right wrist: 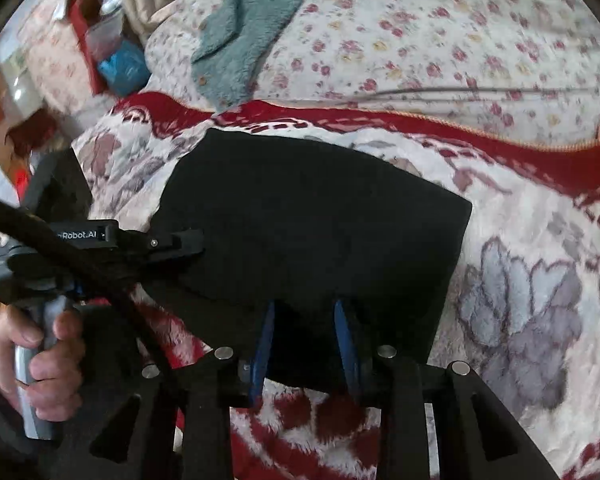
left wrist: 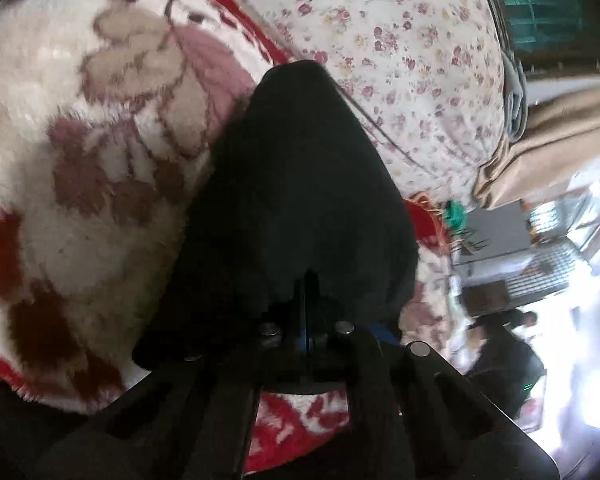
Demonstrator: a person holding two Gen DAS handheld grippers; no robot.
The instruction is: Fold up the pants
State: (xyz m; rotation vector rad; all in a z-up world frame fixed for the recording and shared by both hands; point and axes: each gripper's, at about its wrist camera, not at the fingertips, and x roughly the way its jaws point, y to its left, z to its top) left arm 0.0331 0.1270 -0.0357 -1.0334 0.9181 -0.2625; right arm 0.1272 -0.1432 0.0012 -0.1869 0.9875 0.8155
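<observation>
With the left hand-held gripper [left wrist: 308, 300] pinched shut on the black pants [right wrist: 308, 216] and the right hand-held gripper [right wrist: 306, 332] part-open astride their near edge, edges probably need aligning on the blanket [right wrist: 540, 280].

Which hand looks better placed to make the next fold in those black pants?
Probably the left. Its gripper is already shut on the black pants at one edge, ready to carry it over. The right gripper has its blue fingers apart around the near edge, not pinching the cloth.
</observation>
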